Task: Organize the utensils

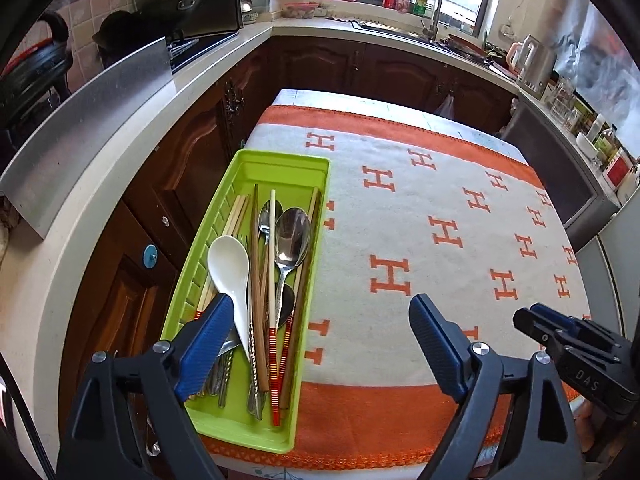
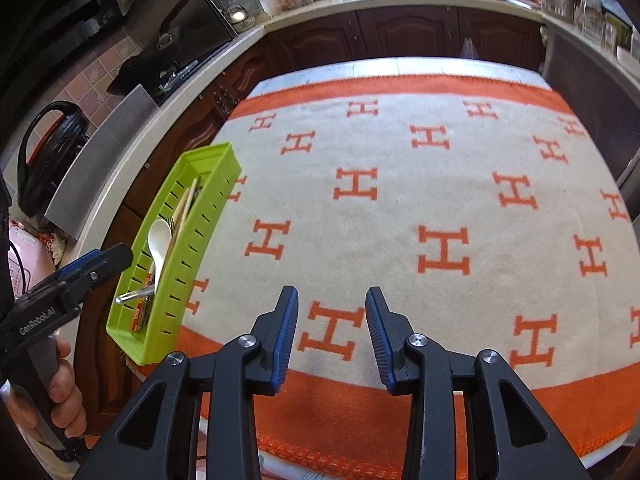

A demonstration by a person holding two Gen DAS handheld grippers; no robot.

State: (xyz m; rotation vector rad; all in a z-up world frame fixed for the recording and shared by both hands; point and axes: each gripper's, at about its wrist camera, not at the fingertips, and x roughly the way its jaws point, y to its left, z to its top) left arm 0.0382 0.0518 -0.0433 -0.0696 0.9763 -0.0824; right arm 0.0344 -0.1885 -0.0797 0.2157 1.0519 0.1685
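- Two tools hang above a bench covered with a white and orange cloth that has an H pattern.
- At the far left, a kitchen counter runs along dark wooden cabinets; on it stand a metal plate and a stove with a black pan.
- A green tray lies at the left edge of the bench, on the cloth, just beside the counter side.
- Many utensils lie lengthwise in the tray: a white spoon, a metal spoon, wooden chopsticks and chopsticks with red striped ends. They overlap each other.
- The left tool is above the near end of the tray; its jaws stand wide and nothing is between them. Its left finger covers part of the utensil handles.
- The right tool is over the bare cloth, well apart from the tray; its jaws stand narrow with a gap, and they hold nothing.
- At the far side, a sink with a tap is under the window, and a kettle stands at the right.
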